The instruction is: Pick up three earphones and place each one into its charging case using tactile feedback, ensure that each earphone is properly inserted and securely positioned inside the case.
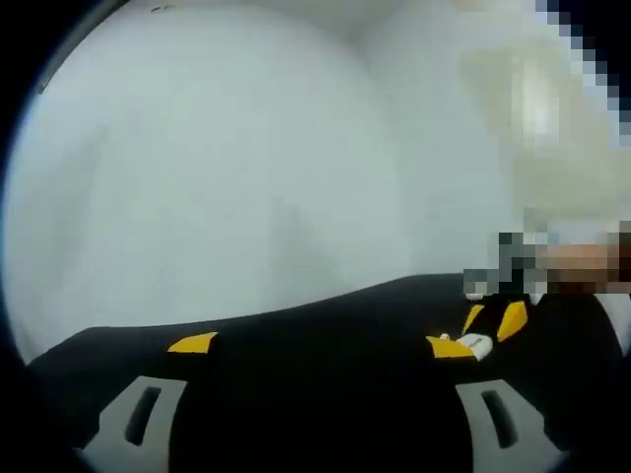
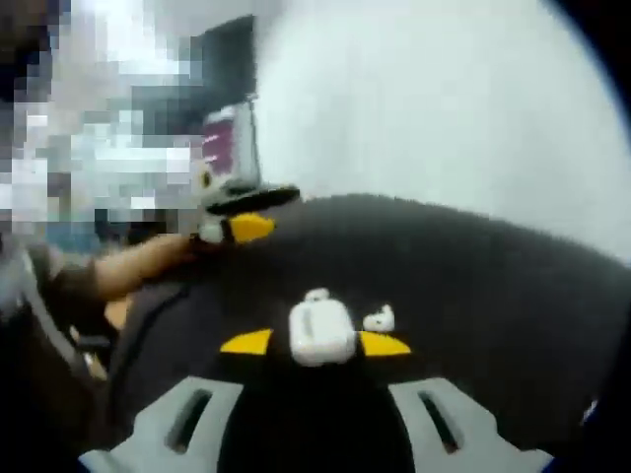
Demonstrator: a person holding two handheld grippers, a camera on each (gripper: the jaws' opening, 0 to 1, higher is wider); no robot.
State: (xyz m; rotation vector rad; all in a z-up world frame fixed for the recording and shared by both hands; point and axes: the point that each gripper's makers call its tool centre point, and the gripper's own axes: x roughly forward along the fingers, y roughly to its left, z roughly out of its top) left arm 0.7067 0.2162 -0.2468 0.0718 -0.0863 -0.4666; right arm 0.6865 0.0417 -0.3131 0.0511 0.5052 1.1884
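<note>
In the right gripper view, a white charging case (image 2: 320, 333) sits between my right gripper's (image 2: 315, 343) yellow tips, which are shut on it just above the black table (image 2: 493, 296). A small white earphone (image 2: 380, 318) lies right beside the case. A white bump (image 2: 315, 294) sticks up at the case's far edge; blur hides what it is. My left gripper (image 1: 320, 345) hovers low over the table with its jaws wide apart and nothing between them. The right gripper's yellow tips (image 1: 511, 320) enter the left gripper view at the right, with something small and white (image 1: 480, 345) at them.
A white wall (image 1: 246, 148) stands behind the black table. The left gripper (image 2: 242, 227) and the person's hand (image 2: 138, 266) show at the table's far left in the right gripper view. A dark screen (image 2: 229, 59) stands behind them.
</note>
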